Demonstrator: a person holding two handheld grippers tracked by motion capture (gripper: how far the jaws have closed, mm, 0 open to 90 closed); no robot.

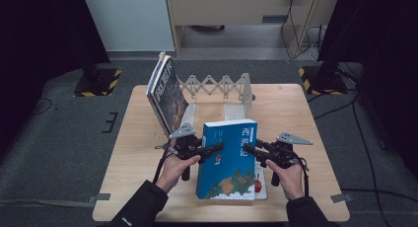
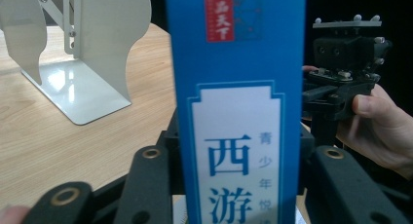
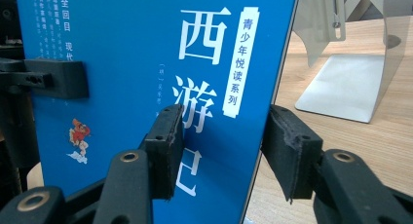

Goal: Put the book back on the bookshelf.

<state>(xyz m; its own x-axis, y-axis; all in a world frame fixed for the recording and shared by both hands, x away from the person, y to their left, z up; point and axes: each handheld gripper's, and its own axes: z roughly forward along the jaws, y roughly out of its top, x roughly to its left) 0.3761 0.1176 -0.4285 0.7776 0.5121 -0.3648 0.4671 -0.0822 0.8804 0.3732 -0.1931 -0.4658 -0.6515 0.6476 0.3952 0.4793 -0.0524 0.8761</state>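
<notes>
A thick blue book point(image 1: 229, 160) with white Chinese title characters is held up near the table's front middle, cover toward me. My left gripper point(image 1: 217, 148) is shut on its spine side; the spine point(image 2: 238, 112) fills the gap between the jaws of this gripper point(image 2: 238, 156). My right gripper point(image 1: 248, 149) stands open at the book's right edge. In the right gripper view one pad point(image 3: 165, 146) lies over the cover point(image 3: 122, 63), while the other pad point(image 3: 292, 151) sits just past the edge, with table showing between them.
An expanding white book rack point(image 1: 217, 86) with metal end plates point(image 2: 83, 87) point(image 3: 350, 83) stands at the back middle. Dark books point(image 1: 165, 91) lean against its left end. A white book point(image 1: 261, 185) lies flat under the blue one. Bare wood lies left and right.
</notes>
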